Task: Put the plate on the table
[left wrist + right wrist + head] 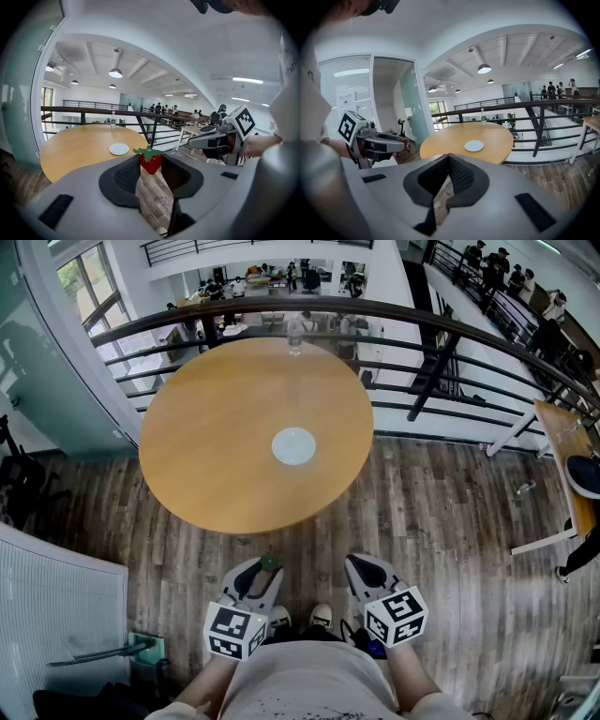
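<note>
A small white plate [293, 445] lies flat near the middle of the round wooden table [216, 427]; it also shows as the plate [119, 149] and the plate [474, 146] in the gripper views. My left gripper [266, 566] hangs low in front of the person, short of the table's near edge, shut on a red toy strawberry [151, 162] with a green top. My right gripper [360, 564] is beside it, its jaws shut tip to tip with nothing between them. In the right gripper view the right gripper [449, 157] points toward the table.
A clear water bottle [293, 337] stands at the table's far edge by a dark railing [450, 324]. Wood floor [441, 512] surrounds the table. Another table [562, 456] stands at the right, a white panel [47, 606] at the left. People are in the hall beyond.
</note>
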Demonstrator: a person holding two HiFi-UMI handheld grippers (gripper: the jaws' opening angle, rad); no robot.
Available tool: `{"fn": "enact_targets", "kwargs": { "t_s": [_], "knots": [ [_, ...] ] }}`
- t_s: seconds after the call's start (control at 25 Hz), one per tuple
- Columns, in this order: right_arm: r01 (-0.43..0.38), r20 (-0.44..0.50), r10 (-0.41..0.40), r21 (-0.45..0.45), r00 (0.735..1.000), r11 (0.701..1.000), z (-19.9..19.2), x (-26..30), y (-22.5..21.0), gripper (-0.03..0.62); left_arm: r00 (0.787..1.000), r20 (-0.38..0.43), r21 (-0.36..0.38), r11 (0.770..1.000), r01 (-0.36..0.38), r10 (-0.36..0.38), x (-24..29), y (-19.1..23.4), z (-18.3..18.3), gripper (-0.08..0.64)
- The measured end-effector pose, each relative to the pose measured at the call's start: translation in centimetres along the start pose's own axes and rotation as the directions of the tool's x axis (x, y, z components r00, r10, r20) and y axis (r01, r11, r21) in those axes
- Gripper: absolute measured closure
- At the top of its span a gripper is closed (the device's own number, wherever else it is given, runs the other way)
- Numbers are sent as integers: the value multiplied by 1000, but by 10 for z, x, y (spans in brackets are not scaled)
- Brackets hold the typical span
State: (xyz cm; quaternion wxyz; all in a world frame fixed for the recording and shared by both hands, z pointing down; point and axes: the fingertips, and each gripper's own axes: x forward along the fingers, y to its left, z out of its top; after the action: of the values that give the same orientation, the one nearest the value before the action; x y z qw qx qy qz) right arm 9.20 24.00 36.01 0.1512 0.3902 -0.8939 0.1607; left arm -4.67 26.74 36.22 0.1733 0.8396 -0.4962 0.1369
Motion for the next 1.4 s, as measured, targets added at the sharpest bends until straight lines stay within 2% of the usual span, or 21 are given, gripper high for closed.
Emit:
{"fn": "enact_targets", "kwargs": {
  "t_s": [0.52, 0.72, 0.88, 1.2, 1.4],
  "knots": [
    [-8, -7, 8, 0, 1000, 1000, -4, -1, 7, 572, 1000, -5, -12, 1000, 0, 0, -6, -1, -6, 407],
    [19, 7, -19, 9, 1000, 1000, -1, 2, 9, 572, 1000, 8, -21, 1000, 0, 1, -12, 3, -8, 407],
    [33, 10, -33, 10, 999, 999, 5, 7, 18, 572, 1000, 22, -54, 999, 9, -8, -23, 15, -8, 408],
    [70, 46, -71, 9, 996, 997, 12, 19, 45, 572, 999, 50, -37, 999, 19, -17, -51, 40, -9, 407],
    [84, 33, -85, 18, 996, 996, 4, 24, 60, 572, 998, 54, -38, 998, 42, -40, -55, 50, -11, 408]
  ]
}}
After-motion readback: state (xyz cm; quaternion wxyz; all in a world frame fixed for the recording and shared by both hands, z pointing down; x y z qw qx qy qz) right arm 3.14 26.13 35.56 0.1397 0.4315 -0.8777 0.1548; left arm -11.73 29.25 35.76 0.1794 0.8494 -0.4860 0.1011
